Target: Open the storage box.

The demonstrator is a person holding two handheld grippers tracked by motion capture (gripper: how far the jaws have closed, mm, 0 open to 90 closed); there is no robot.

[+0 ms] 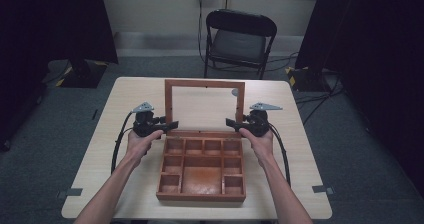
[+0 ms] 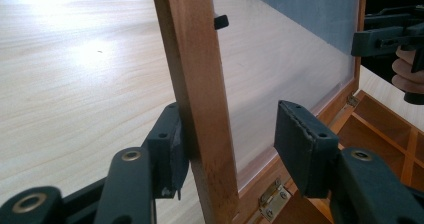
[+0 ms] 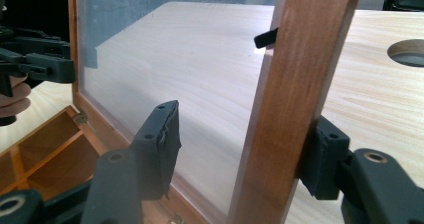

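A wooden compartment box (image 1: 201, 168) sits open on the light wooden desk (image 1: 100, 149), near the person's edge. Its lid (image 1: 205, 84), a wooden frame around a clear pane, stands upright on brass hinges (image 2: 272, 199) at the box's far edge.

The left gripper (image 1: 170, 126) is at the lid's left side rail, low down near the hinge line. In the left gripper view its fingers (image 2: 167, 149) straddle that rail: one pad lies against the rail's outer face, while the other pad stands apart from the wood, with a gap of clear pane showing between them. So the fingers are partly open, and the rail is between them without being pinched.

The right gripper (image 1: 231, 123) mirrors it at the lid's right side rail. In the right gripper view one finger (image 3: 322, 156) lies against the outer face of the rail, and the other stands clear on the pane side. These fingers too are open around the rail rather than clamped on it.

A black folding chair (image 1: 239, 39) stands beyond the desk.
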